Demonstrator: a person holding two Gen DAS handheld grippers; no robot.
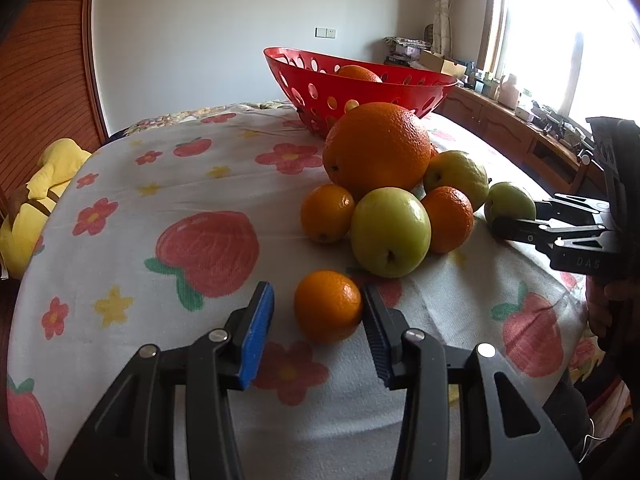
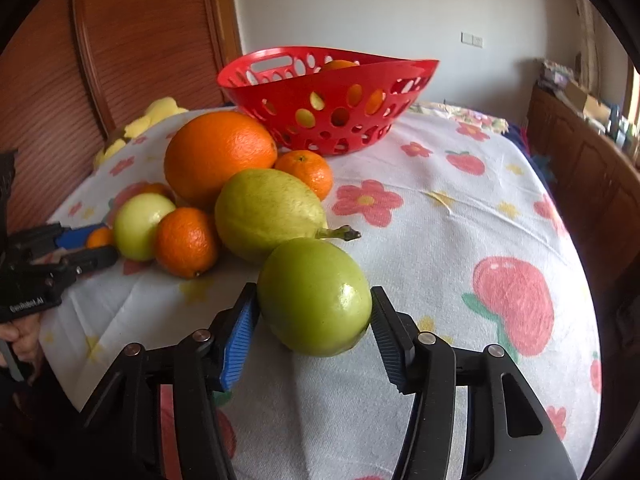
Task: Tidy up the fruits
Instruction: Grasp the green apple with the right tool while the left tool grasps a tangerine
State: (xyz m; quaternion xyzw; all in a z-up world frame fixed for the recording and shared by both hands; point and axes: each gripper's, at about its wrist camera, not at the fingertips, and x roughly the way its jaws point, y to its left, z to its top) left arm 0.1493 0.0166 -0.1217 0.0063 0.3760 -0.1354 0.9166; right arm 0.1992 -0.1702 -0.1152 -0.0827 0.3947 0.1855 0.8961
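Counter: covered by a white cloth printed with strawberries and flowers; all loose fruit lies on it.
Basket: red perforated basket at the far side, behind the pile. An orange fruit shows over its rim. Only the right wrist view shows the handle slot and fruit through the holes.
Big orange: the large orange tops the pile, just in front of the basket.
Yellow-green fruit: its stem end is visible only in the right wrist view.
Right gripper: right gripper parted, both pads at the sides of a green apple; firm grip cannot be confirmed.
Left gripper: left gripper open around a small mandarin; right pad touching or nearly so, left pad clear of it.
Mandarin behind pile: a small mandarin beside the basket, mostly hidden in the left wrist view.
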